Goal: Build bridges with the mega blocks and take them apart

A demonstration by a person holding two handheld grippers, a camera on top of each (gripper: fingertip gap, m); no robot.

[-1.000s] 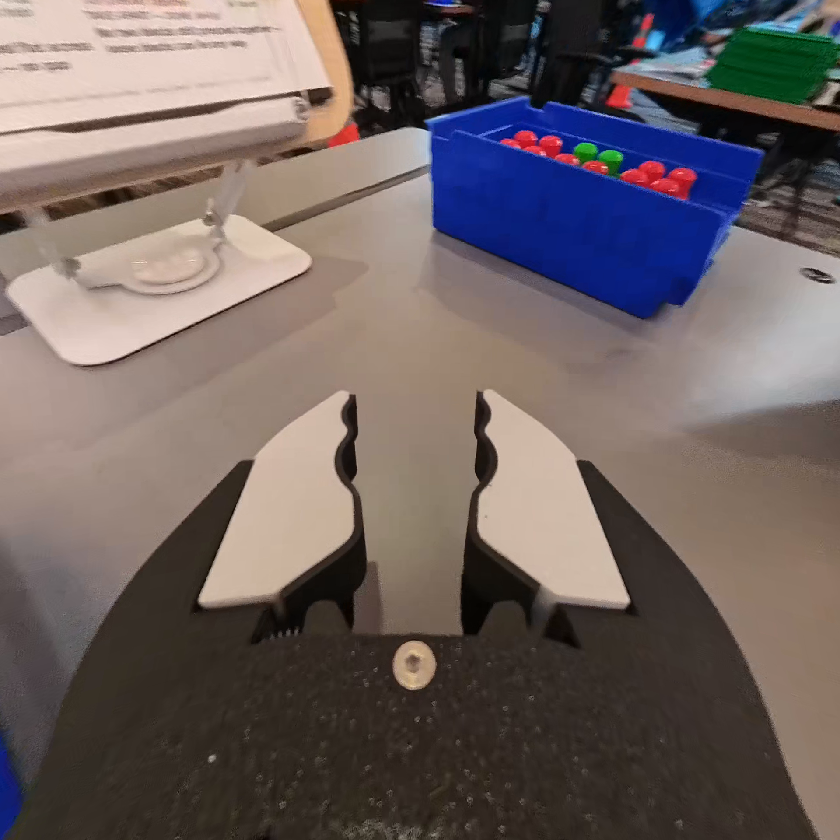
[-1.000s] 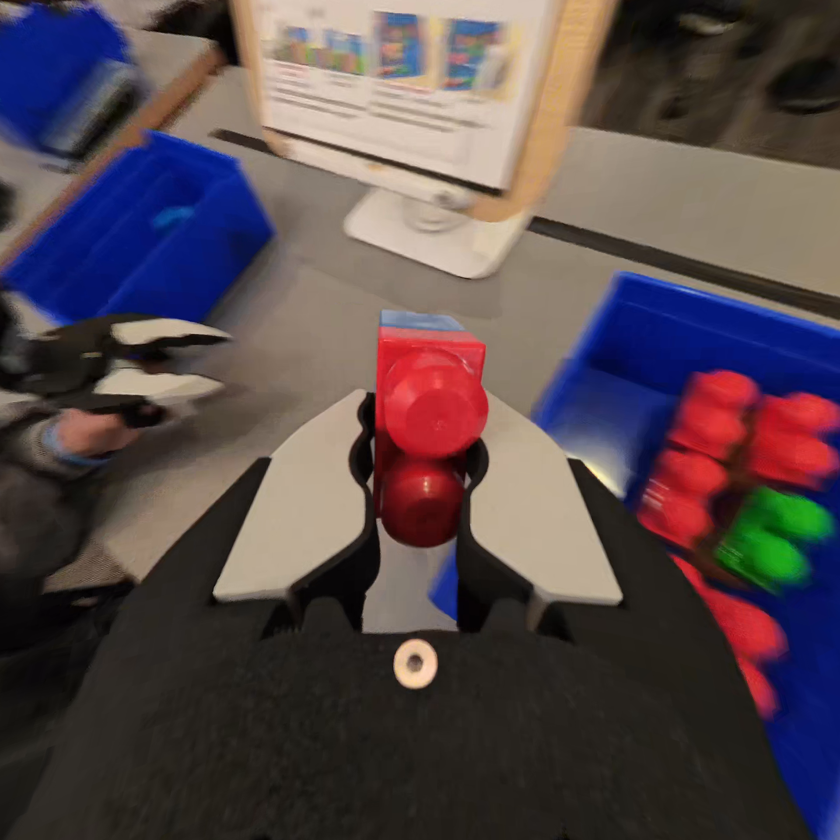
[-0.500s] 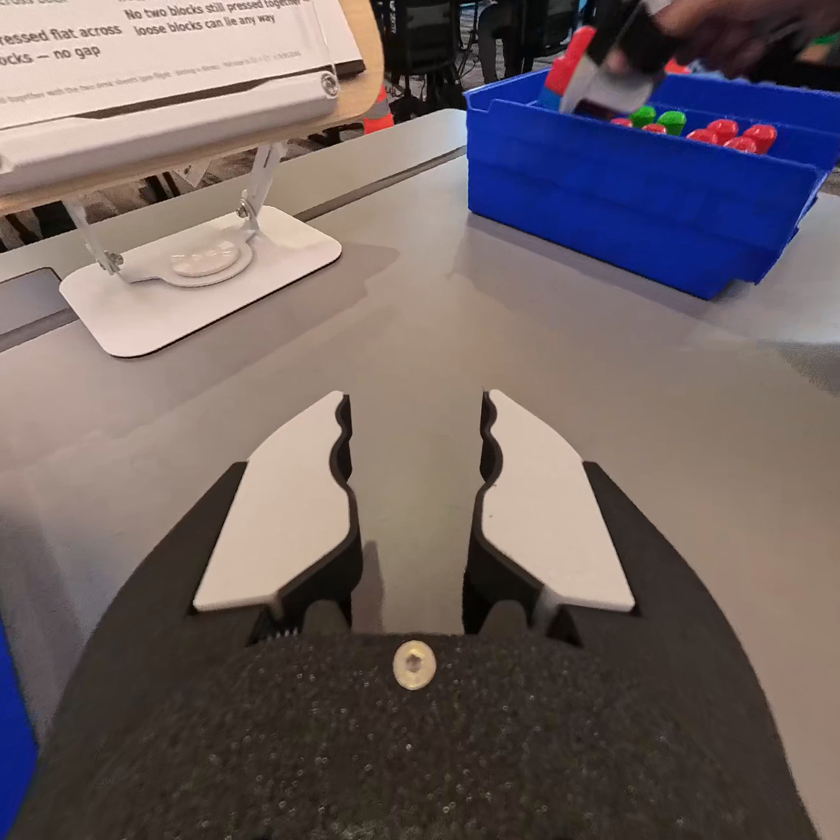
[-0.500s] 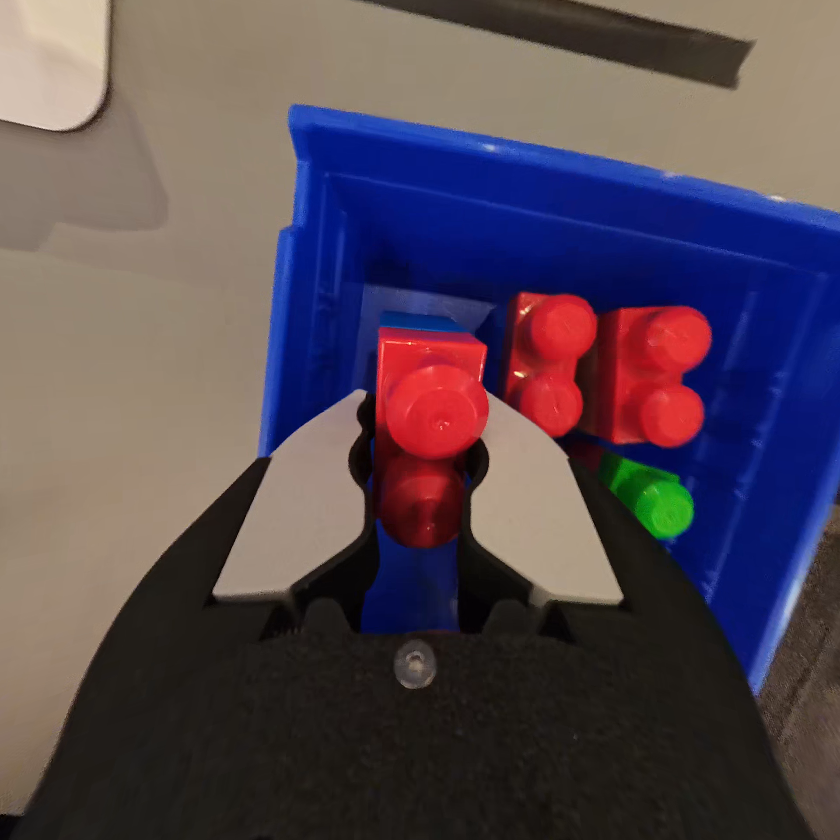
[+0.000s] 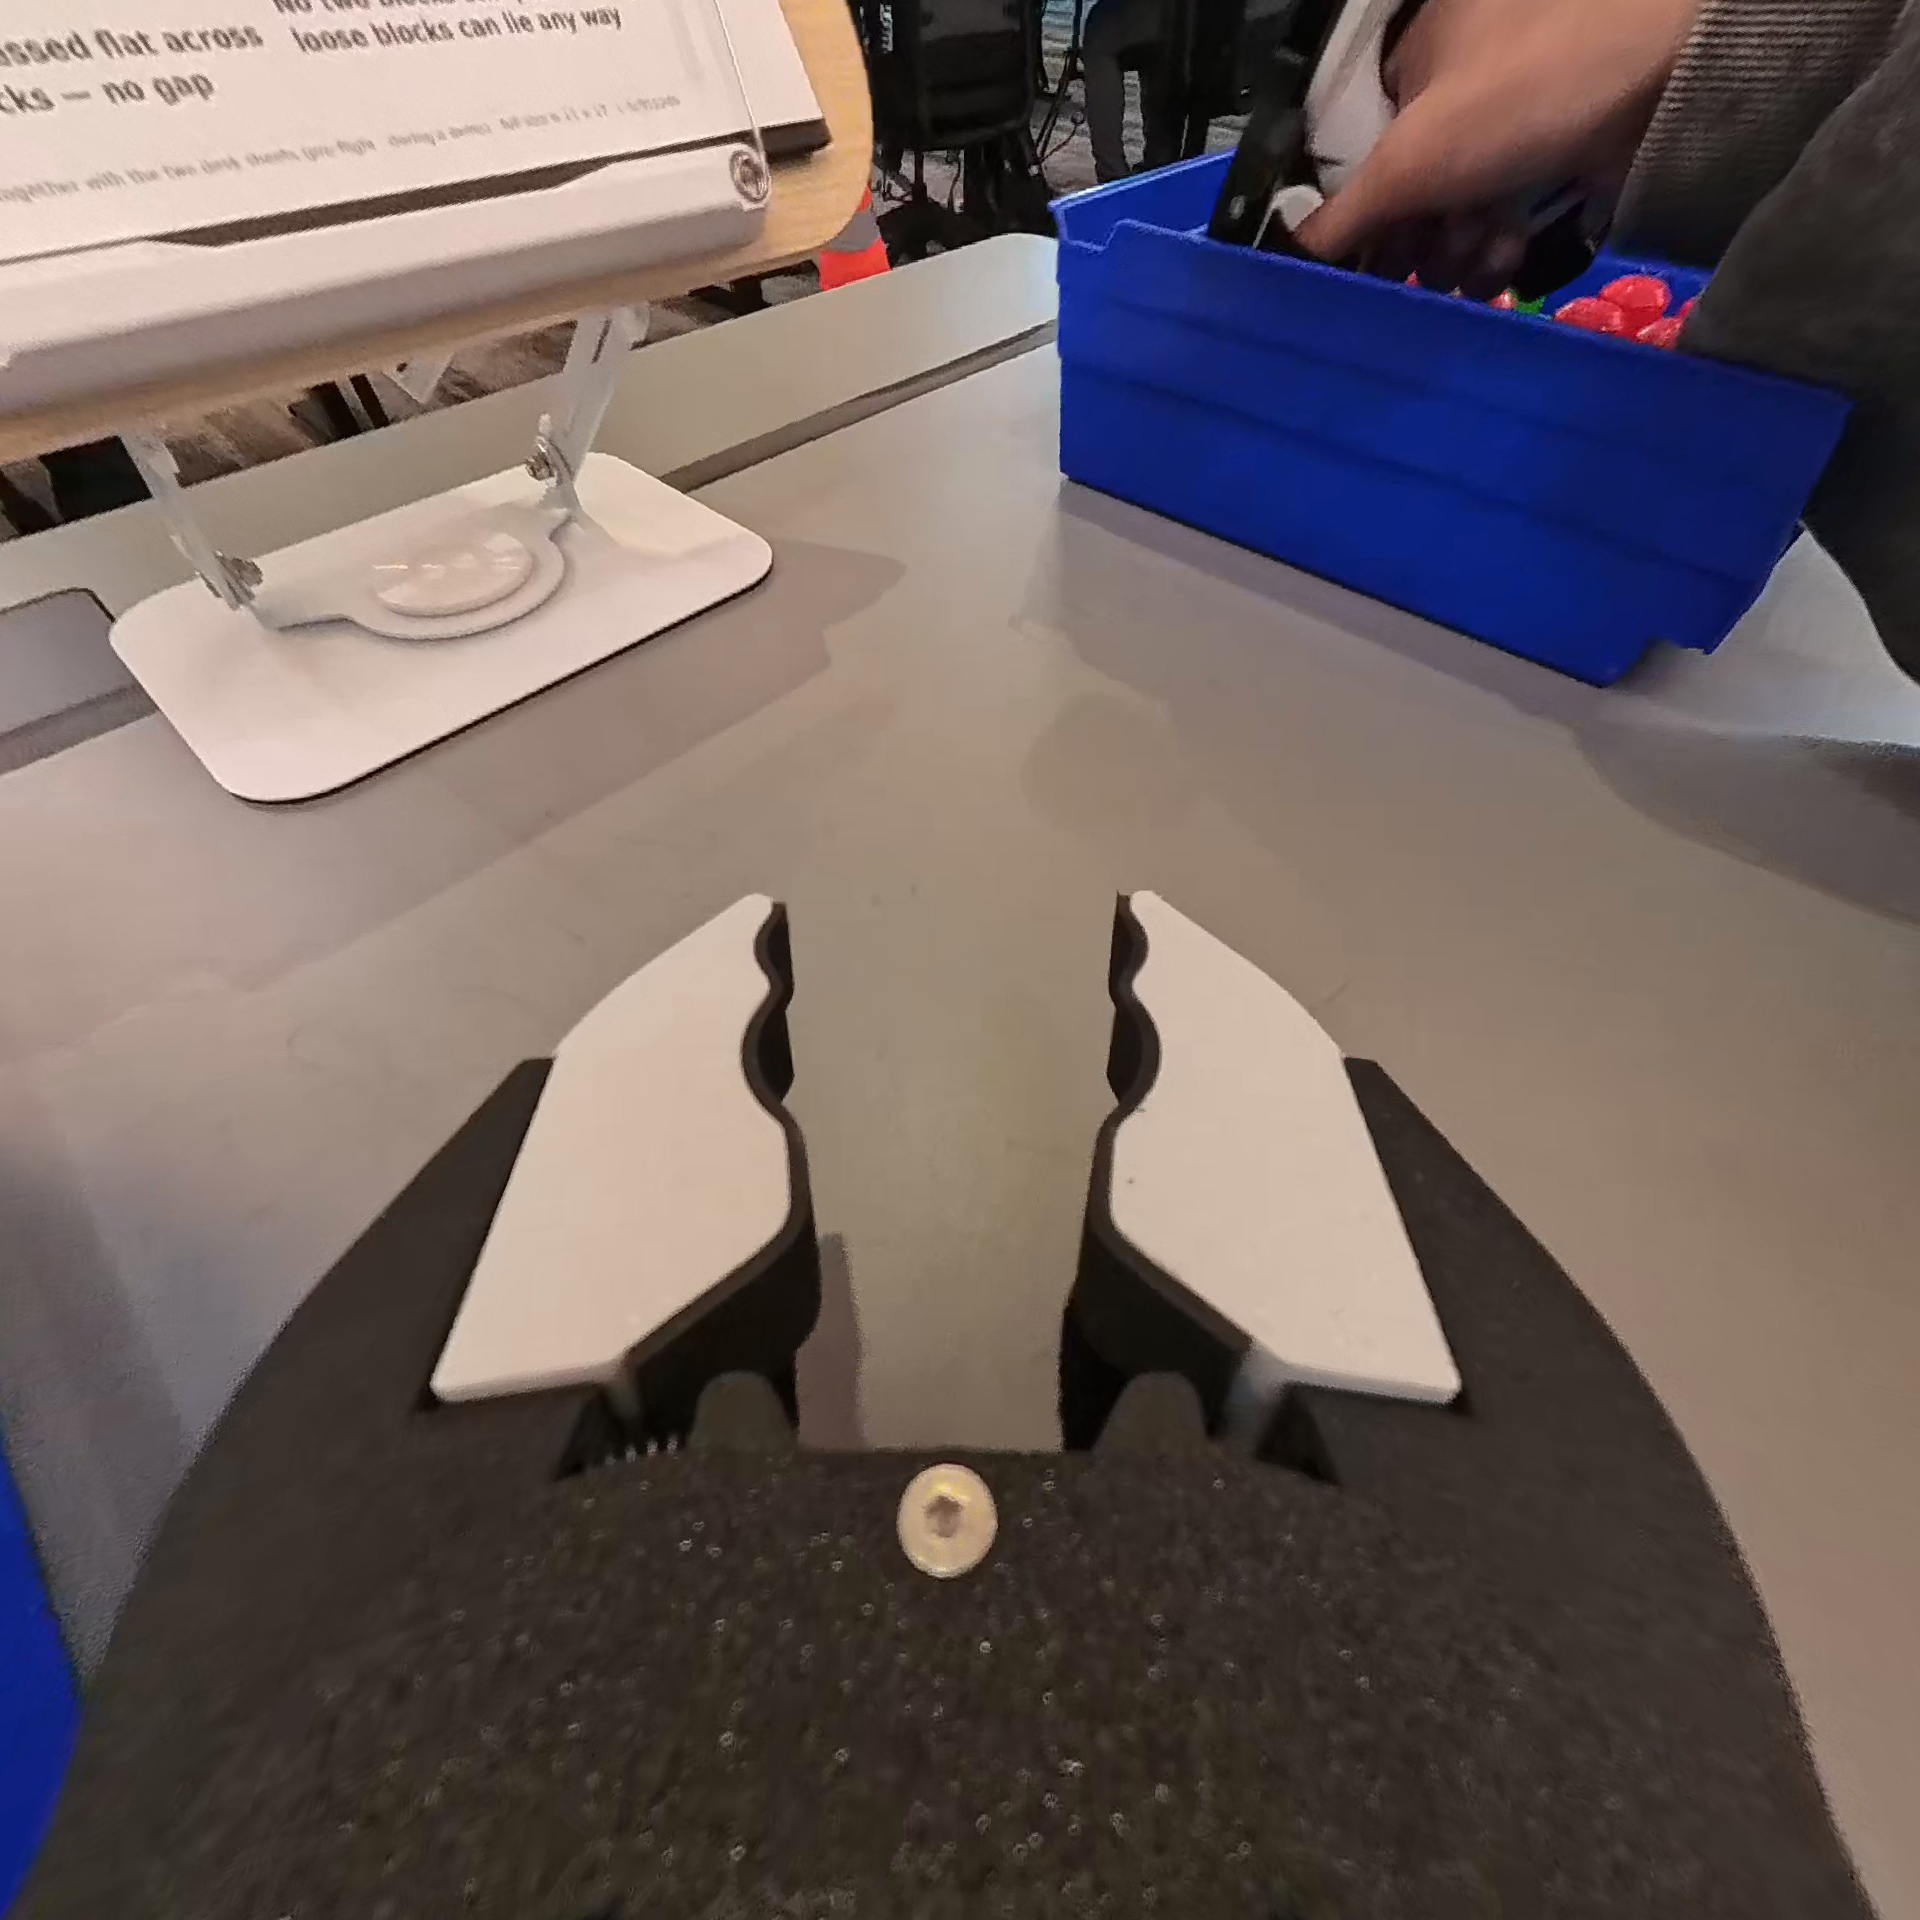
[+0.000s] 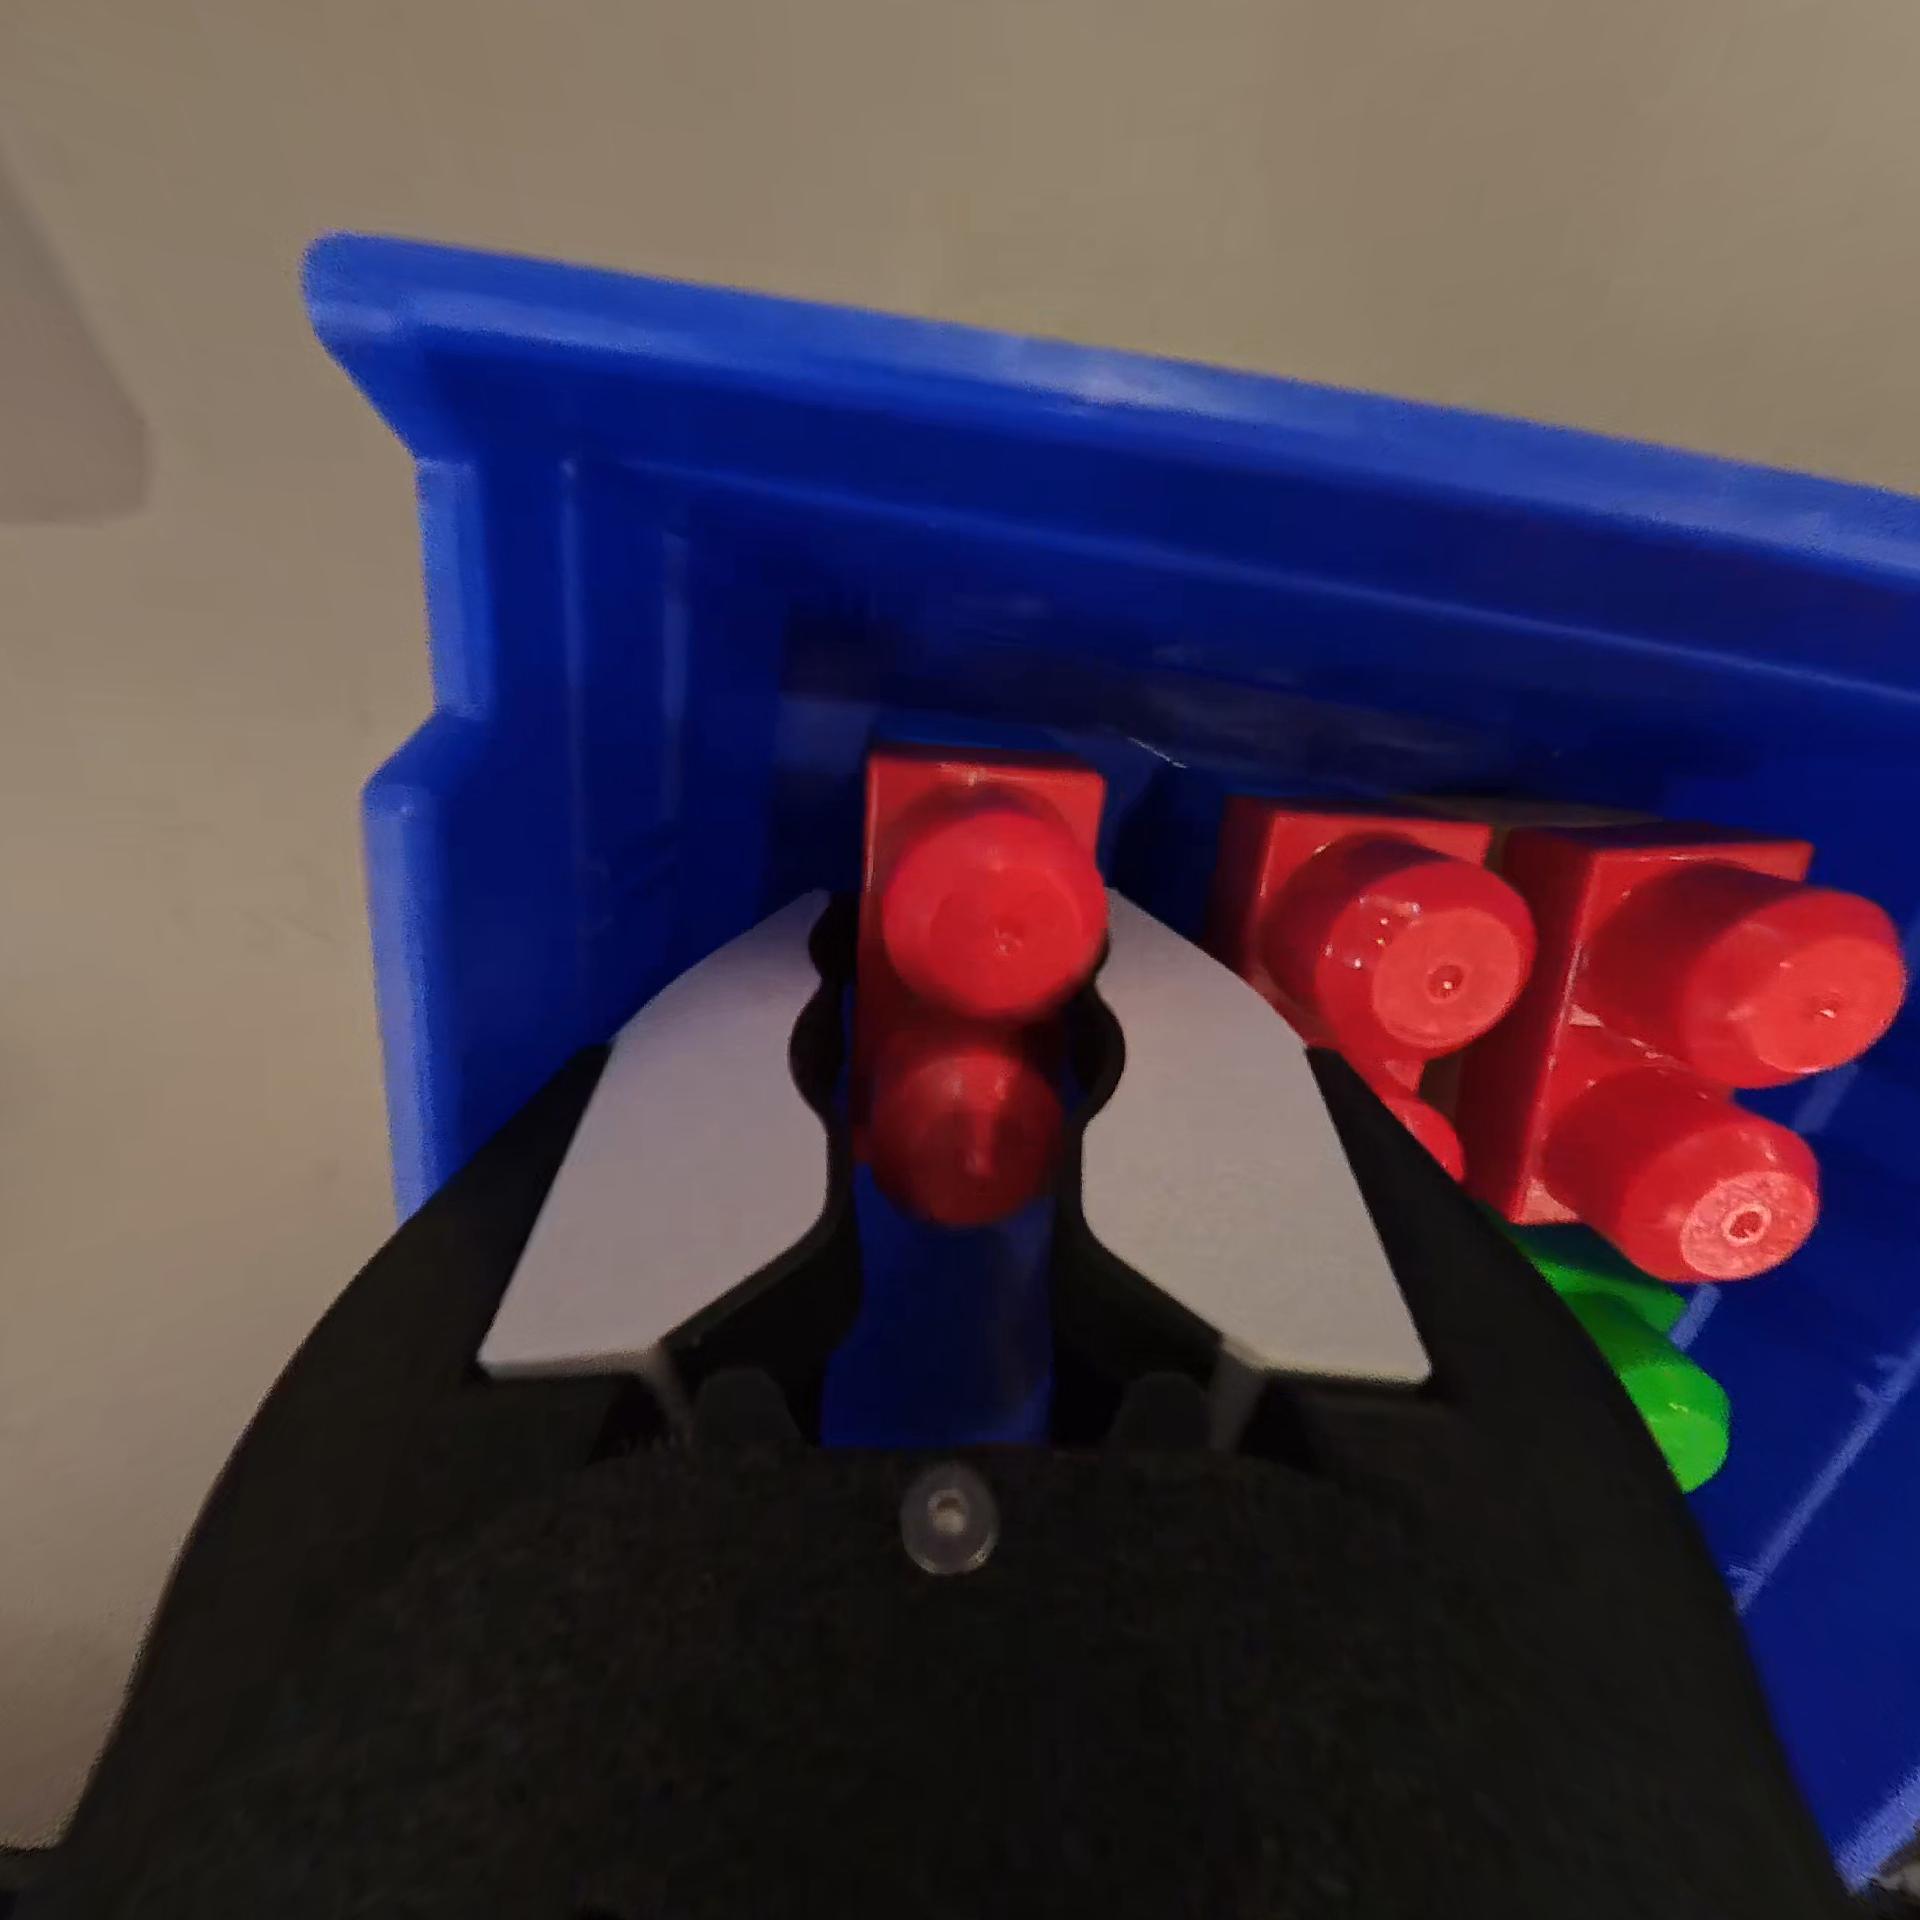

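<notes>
Red block in right tongs: the right gripper is clamped on a red two-stud block; its white fingers press on both sides of the block, studs toward the camera.
Place of the held block: it is inside the blue bin, near the left wall, low over the bin floor; if it touches the floor I cannot tell.
Neighbour blocks: two more red blocks stand just beside the held one on its right, touching each other; a green block lies nearer the camera, partly hidden behind the right finger.
Left tongs: the left gripper is apart, with a clear gap between the white fingers; it holds nothing and only grey table shows between them.
Right gripper from the left view: a hand with a grey sleeve reaches down into the bin; some red studs show over the rim.
Surface: a smooth grey table, with the bin at far right.
Stand: a white stand with flat base carries a wooden board with a printed sheet, at far left.
Room: dark chair legs and floor behind the table, not clear.
</notes>
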